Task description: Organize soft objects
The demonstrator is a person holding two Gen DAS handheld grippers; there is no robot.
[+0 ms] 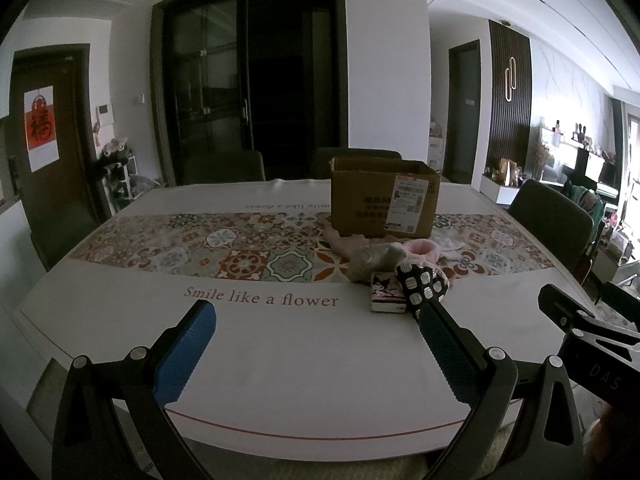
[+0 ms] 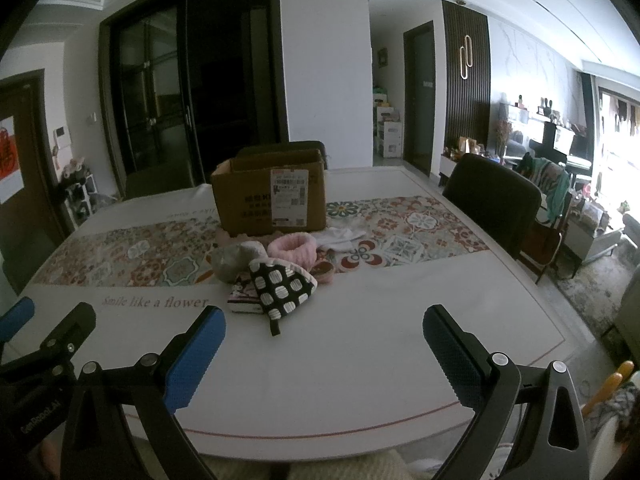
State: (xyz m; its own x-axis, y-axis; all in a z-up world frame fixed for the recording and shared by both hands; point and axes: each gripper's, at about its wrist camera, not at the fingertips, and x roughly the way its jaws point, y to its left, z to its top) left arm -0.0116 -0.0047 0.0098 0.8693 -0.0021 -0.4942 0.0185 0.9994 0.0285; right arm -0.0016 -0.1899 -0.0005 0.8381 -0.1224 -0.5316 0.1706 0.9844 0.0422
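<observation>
Soft objects sit heaped mid-table, past a broad bare stretch of white tablecloth (image 2: 360, 360) that runs from the near curved edge. Nearest, the left gripper (image 1: 316, 328) and right gripper (image 2: 324, 332) hover above that edge, both with blue-padded fingers spread wide and holding nothing. Beyond them, a black-and-white spotted cloth (image 2: 282, 286) leans on a small pink box (image 1: 386, 296), with a grey bundle (image 2: 230, 260), a pink fluffy band (image 2: 292, 244) and white fabric (image 2: 340, 238) behind. Farther back, an open cardboard box (image 2: 268, 196) stands on the patterned runner, touching the heap. Dark chairs (image 2: 492, 196) line the far and right edges.
</observation>
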